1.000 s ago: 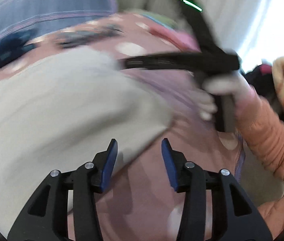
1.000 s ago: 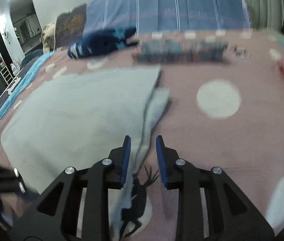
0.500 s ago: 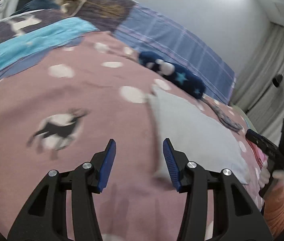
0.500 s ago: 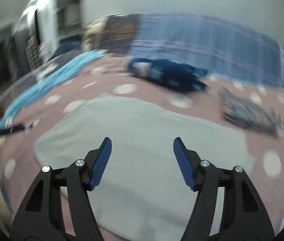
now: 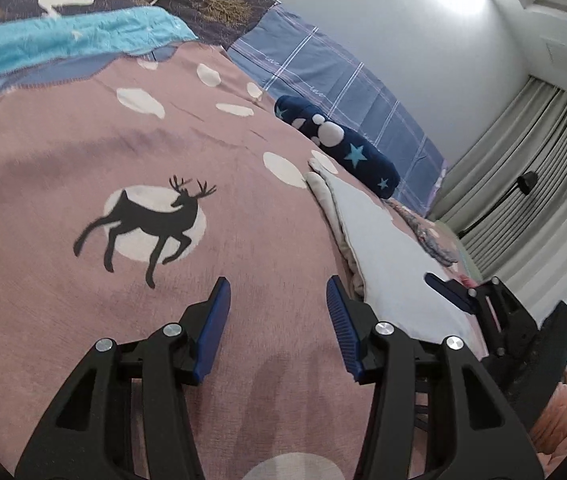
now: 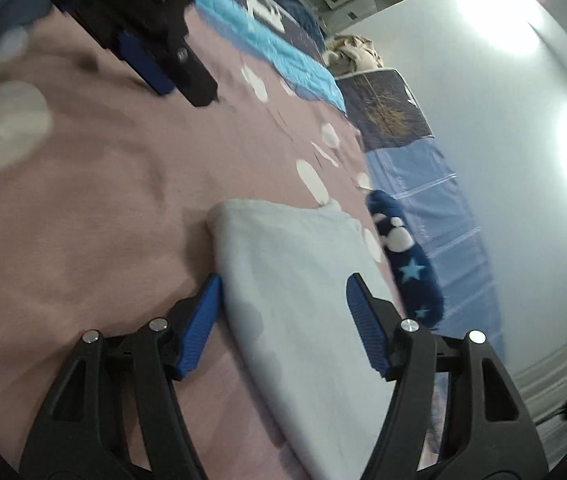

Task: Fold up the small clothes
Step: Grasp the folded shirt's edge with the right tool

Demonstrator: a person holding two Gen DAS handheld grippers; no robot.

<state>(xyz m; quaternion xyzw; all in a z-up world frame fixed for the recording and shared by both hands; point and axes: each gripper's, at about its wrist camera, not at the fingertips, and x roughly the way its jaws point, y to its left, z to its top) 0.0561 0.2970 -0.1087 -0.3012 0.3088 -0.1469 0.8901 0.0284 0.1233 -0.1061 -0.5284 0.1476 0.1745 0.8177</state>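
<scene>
A light grey garment (image 5: 383,260) lies folded flat on the pink spotted blanket (image 5: 83,152). My left gripper (image 5: 278,292) hovers open over bare blanket just left of the garment's edge, with nothing between its fingers. My right gripper (image 6: 283,284) stands open low over the garment (image 6: 303,280). Its left finger is at the cloth's left edge, and its pads are apart from the cloth. In the left wrist view the right gripper (image 5: 455,296) shows over the garment's near right part. The left gripper (image 6: 171,76) appears blurred at the upper left of the right wrist view.
A navy roll with stars (image 5: 339,144) lies beyond the garment against a blue checked pillow (image 5: 343,76). A patterned cloth (image 5: 431,236) lies farther right, and grey curtains (image 5: 523,184) hang behind. A turquoise blanket (image 5: 63,40) borders the far left. An orange sleeve (image 5: 563,420) is at the right.
The right gripper let go of the garment's edge, opened wide and rolled. The left gripper swung off the garment to bare blanket on its left. The garment now lies folded.
</scene>
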